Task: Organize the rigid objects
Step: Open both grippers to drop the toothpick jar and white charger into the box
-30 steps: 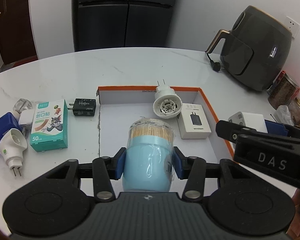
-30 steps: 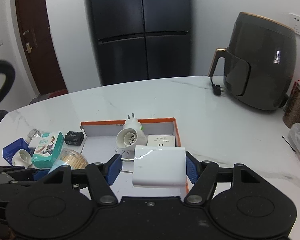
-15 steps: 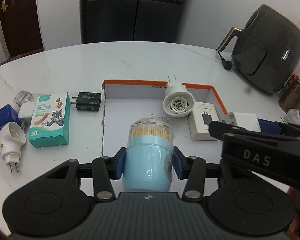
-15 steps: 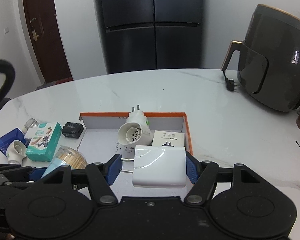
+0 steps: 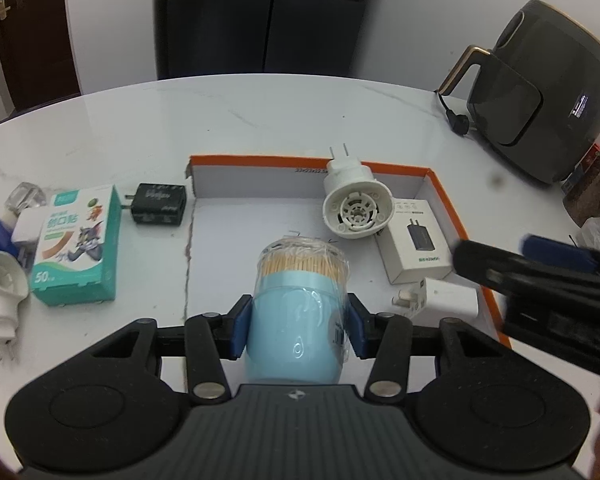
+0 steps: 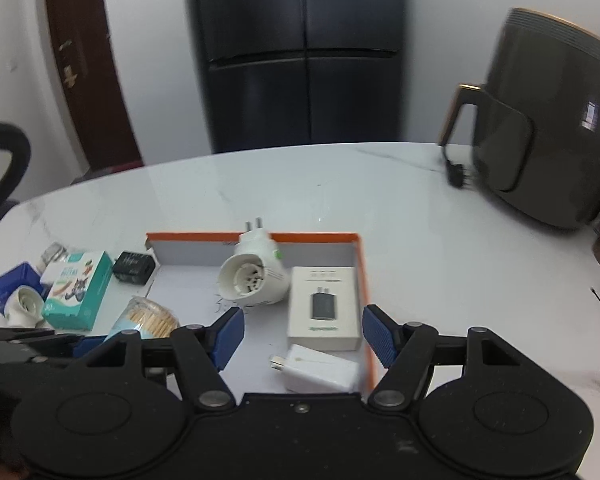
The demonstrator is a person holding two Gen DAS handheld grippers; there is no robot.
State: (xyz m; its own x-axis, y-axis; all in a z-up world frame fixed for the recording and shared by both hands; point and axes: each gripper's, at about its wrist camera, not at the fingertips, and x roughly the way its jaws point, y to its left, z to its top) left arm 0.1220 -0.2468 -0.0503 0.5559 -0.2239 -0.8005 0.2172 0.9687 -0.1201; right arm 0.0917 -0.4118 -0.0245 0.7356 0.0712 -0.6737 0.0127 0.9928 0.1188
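Orange-rimmed box [image 5: 448,200] on tabletop [image 5: 260,120] holds round plug adapter [image 5: 356,208], charger carton [image 5: 418,240], white charger [image 6: 320,370] at near-right corner. Toothpick jar [image 5: 300,312] pinched by left hand-held gripper [image 5: 298,330]; right hand-held gripper [image 6: 304,336] spread, just opened, nothing gripped.

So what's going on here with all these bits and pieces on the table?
A person is tidying small items into an orange-edged tray, using a handheld gripper in each hand. The left gripper is shut on a blue toothpick jar, held over the tray. The right gripper is open; its jaws have just been opening, and a white charger lies in the tray below it, beside a white charger box and a round white plug. Several items wait outside the tray.
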